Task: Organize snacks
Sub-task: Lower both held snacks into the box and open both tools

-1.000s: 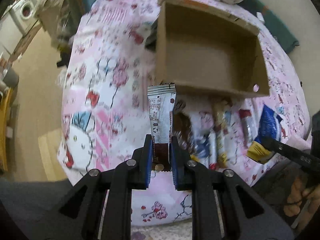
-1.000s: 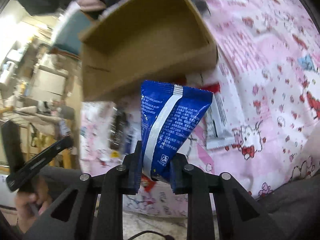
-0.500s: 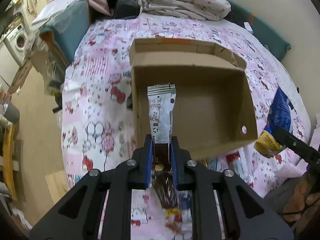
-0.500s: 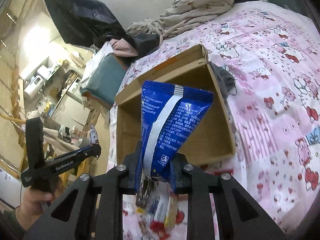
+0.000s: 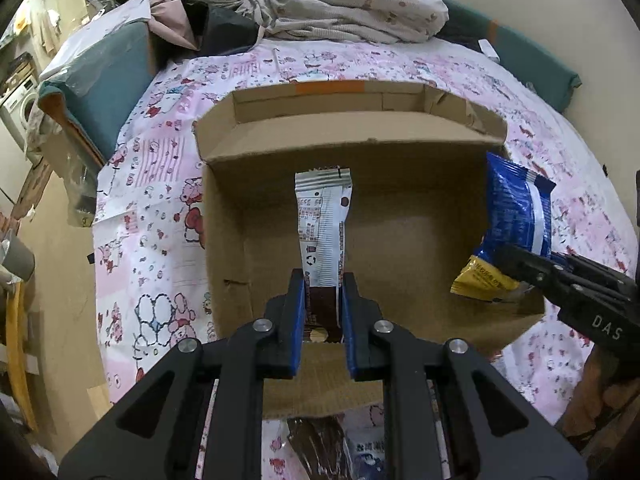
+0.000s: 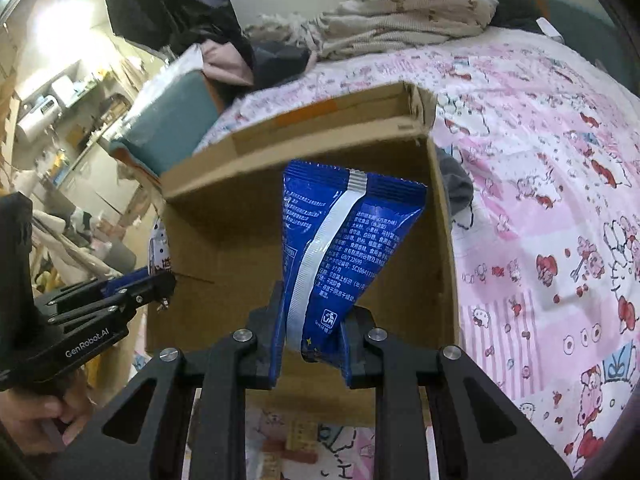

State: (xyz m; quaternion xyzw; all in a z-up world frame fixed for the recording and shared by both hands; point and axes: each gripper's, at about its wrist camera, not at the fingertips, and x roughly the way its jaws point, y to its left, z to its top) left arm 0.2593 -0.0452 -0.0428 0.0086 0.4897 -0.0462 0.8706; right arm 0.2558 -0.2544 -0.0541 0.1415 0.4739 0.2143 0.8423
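An open cardboard box (image 5: 224,240) (image 6: 224,248) lies on the pink patterned bedspread, with nothing visible inside it. My left gripper (image 5: 323,312) is shut on a silver and brown snack bar (image 5: 324,220), which stands upright over the box interior. My right gripper (image 6: 316,340) is shut on a blue snack packet (image 6: 344,248), held over the right side of the box. In the left wrist view the blue packet (image 5: 516,216) and right gripper (image 5: 516,264) hang at the box's right wall. The left gripper (image 6: 166,282) shows at the box's left wall in the right wrist view.
More snack packets (image 5: 320,444) lie on the bedspread (image 5: 152,200) just in front of the box. A bundled blanket (image 5: 352,12) and dark clothes sit at the far end of the bed. A teal cushion (image 5: 100,76) stands left, floor beyond the bed's left edge.
Both grippers have carried their snacks forward from above the pile of packets to over the open box. The box now fills the middle of both views.
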